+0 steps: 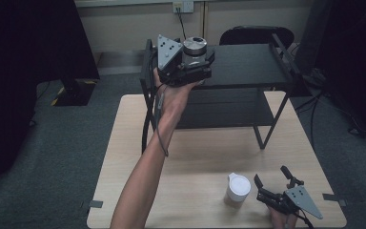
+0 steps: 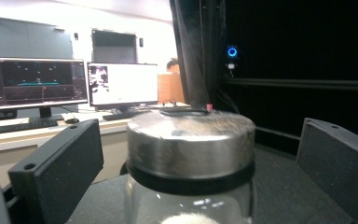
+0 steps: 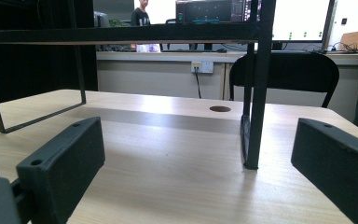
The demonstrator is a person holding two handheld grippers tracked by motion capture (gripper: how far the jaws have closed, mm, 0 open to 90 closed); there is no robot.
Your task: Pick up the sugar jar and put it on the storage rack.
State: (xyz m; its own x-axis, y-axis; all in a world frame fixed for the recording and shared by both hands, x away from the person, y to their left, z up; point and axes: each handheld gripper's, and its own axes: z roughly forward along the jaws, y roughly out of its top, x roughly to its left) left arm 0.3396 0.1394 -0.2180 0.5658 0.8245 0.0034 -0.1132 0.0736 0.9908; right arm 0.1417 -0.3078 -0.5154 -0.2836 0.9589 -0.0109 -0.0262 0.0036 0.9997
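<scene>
Resting low at the frame's lower right, the right gripper [image 1: 272,174] gapes empty beside a white cup [image 1: 238,189], while at upper centre the left gripper [image 1: 205,64] stands parted around a steel-lidded glass jar [image 1: 194,49] on the black shelf [image 1: 248,67].

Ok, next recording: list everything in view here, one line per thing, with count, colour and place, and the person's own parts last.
Clear glass jar with round silver metal lid: one, on the black shelf's top, between the left gripper's open jaws.
White cylindrical cup with lid: one, on the table near its front edge, left of the right gripper.
Black metal two-tier shelf: one, standing at the table's far side.
Light wooden table: one, with a round hole in its top in the right gripper view.
Black chair: one, behind the shelf.
Computer monitors: two, lit, on a background desk.
Left gripper: black, grey plate, raised at the shelf's top.
Right gripper: black, open, low over the table's front right.
</scene>
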